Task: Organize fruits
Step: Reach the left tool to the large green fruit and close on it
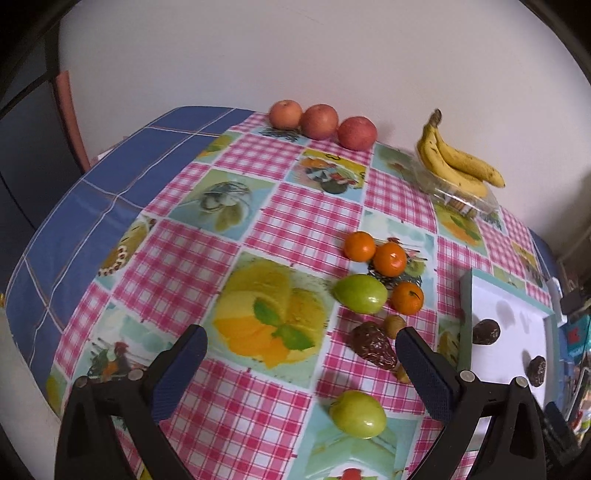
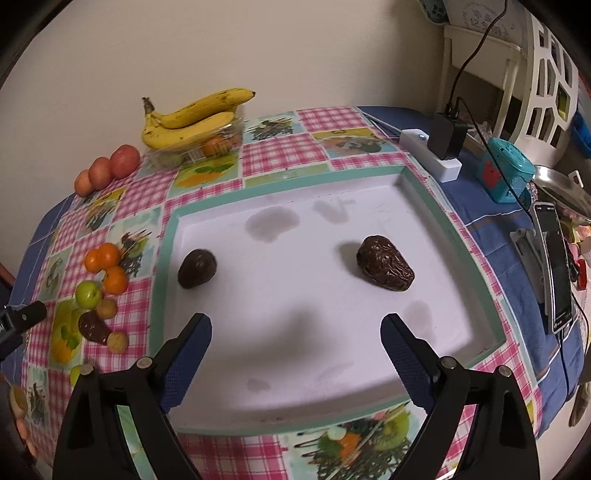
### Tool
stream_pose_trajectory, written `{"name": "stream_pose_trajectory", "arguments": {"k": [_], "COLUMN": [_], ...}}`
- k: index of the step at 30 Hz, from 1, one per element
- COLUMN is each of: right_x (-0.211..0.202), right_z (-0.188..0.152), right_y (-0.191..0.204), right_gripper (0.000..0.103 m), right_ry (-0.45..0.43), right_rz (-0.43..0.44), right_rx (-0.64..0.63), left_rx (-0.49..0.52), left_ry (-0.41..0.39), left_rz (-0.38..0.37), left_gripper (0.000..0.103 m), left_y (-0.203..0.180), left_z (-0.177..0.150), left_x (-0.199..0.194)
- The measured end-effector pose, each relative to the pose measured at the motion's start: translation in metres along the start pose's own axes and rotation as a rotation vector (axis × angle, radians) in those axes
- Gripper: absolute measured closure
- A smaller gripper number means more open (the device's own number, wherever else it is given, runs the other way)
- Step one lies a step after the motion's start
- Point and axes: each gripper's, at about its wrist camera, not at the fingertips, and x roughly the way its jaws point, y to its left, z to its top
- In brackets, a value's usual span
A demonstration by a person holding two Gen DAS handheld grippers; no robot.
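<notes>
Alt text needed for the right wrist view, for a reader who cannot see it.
The open, empty right gripper hangs over a white tray holding two dark wrinkled fruits, apart from each other. Left of the tray, on the checked tablecloth, lie oranges, apples and bananas.

No text, label, brand or number can be read in either view. In the right wrist view a pale round object [image 2: 487, 16] at the top edge carries faint characters, too blurred to make out, and the phone [image 2: 557, 266] propped at the right shows a dark screen with only an illegible line at its top. The teal box [image 2: 504, 175] has a red patch with no legible marking, and the tablecloth [image 1: 306, 218] bears only pictures of fruit and checks
</notes>
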Motion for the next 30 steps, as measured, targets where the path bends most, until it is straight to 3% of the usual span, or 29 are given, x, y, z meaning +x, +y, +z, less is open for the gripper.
{"name": "stream_pose_trajectory", "arguments": {"k": [3,6,11,15,20,26,30], "right_x": [-0.004,-0.006,-0.01,-0.014,-0.019,-0.018,-0.008], "right_z": [-0.005,-0.009,-0.007,-0.003,0.002,0.003,-0.001], "right_y": [0.009,0.021,0.037,0.048,0.063,0.081,0.084], "right_gripper": [0.01,0.01,0.01,0.01,0.01,0.01,0.01], "right_ry": [-0.014,-0.004,-0.01,-0.023,-0.072,-0.065,-0.015], "right_rz": [0.012,0.03,0.122,0.185,0.202,0.247,0.212], "right_rx": [-0.034,-0.062,-0.07,-0.067,-0.11,-0.163,-0.165], "left_rx": [-0.014,-0.021,0.024,0.037,0.038,0.031,0.047], "left_ry": [0.008,0.031,0.021,0.002,0.02,0.121,0.199], "left_rz": [-0.004,-0.053,-0.097,-0.099,-0.085,-0.073,-0.08], "left_gripper": [0.0,0.0,0.0,0.0,0.0,0.0,0.0], "left_y": [0.007,0.01,0.001,-0.001,0.004,0.005,-0.002], "left_z": [0.0,0.001,0.005,0.01,0.01,-0.001,-0.012], "left_x": [-0.002,-0.001,-0.004,-0.008,-0.006,0.016,0.031]}}
